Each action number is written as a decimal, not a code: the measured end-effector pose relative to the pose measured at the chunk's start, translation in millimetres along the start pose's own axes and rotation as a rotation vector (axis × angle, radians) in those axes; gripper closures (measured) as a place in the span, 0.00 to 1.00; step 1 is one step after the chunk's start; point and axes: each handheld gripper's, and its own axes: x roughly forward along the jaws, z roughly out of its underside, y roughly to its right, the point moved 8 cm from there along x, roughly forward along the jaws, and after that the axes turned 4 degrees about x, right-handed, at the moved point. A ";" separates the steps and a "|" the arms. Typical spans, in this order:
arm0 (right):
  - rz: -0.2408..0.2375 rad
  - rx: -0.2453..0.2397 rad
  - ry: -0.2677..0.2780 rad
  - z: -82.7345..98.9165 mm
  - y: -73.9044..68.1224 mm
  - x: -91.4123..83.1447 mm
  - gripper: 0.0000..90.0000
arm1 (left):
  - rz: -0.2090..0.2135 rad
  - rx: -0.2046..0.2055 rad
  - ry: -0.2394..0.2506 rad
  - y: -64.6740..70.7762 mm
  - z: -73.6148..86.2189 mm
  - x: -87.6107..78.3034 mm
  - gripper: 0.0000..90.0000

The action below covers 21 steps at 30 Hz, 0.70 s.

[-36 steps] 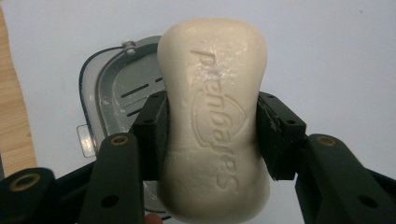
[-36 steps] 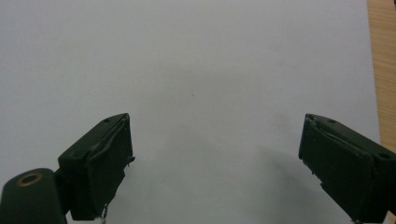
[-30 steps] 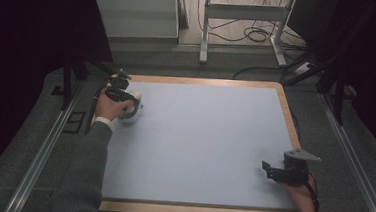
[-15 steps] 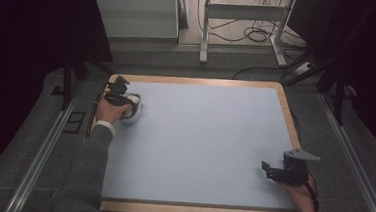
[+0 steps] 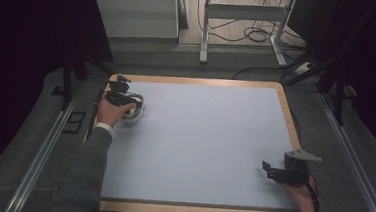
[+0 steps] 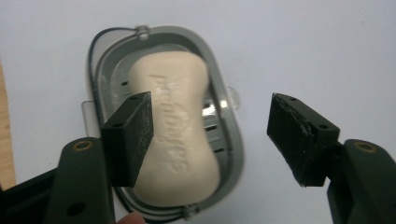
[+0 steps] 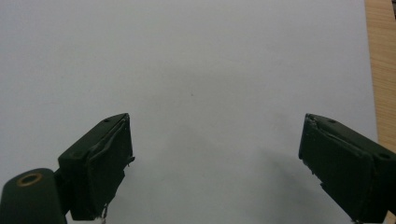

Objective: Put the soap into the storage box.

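A cream soap bar (image 6: 180, 140) with embossed lettering lies in a grey oval soap dish (image 6: 233, 144) on the pale blue mat. My left gripper (image 6: 210, 105) hovers just above it. Its jaws have just been opening and now stand wide apart: one pad is over the soap's left side, the other is out past the dish's rim, and neither presses on anything. In the high view the left gripper (image 5: 122, 97) and the dish (image 5: 136, 113) are at the mat's far left corner. My right gripper (image 5: 270, 171) rests open near the front right, over bare mat (image 7: 196, 70).
The blue mat (image 5: 199, 137) covers a table with a wooden border (image 5: 289, 124). Metal rails run along both sides on the grey floor. Beyond the far edge stand a white cabinet (image 5: 135, 12), table legs and loose cables (image 5: 253, 35).
The left hand has shifted slightly over the soap dish. The right hand and its gripper have stayed where they were.
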 end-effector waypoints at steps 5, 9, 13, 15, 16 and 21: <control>0.003 -0.005 0.000 0.5 0.5 -0.2 0.11 | 0.005 0.025 0.051 10.0 -3.6 -11.0 0.34; 0.003 -0.002 0.008 0.3 0.6 -2.4 0.11 | 0.024 0.065 0.064 21.7 -3.4 -16.5 0.34; 0.009 -0.001 0.008 1.8 1.3 -5.2 0.11 | 0.046 0.105 0.073 33.0 -0.7 -20.7 0.35; 0.011 -0.002 0.009 2.5 0.8 -7.0 0.11 | 0.075 0.122 0.075 39.7 2.3 -22.3 0.34; 0.012 -0.001 0.010 2.4 0.5 -8.1 0.11 | 0.093 0.132 0.080 43.1 4.0 -23.2 0.34; 0.021 -0.002 0.013 2.4 1.3 -10.3 0.11 | 0.146 0.195 0.092 59.5 16.9 -26.3 0.35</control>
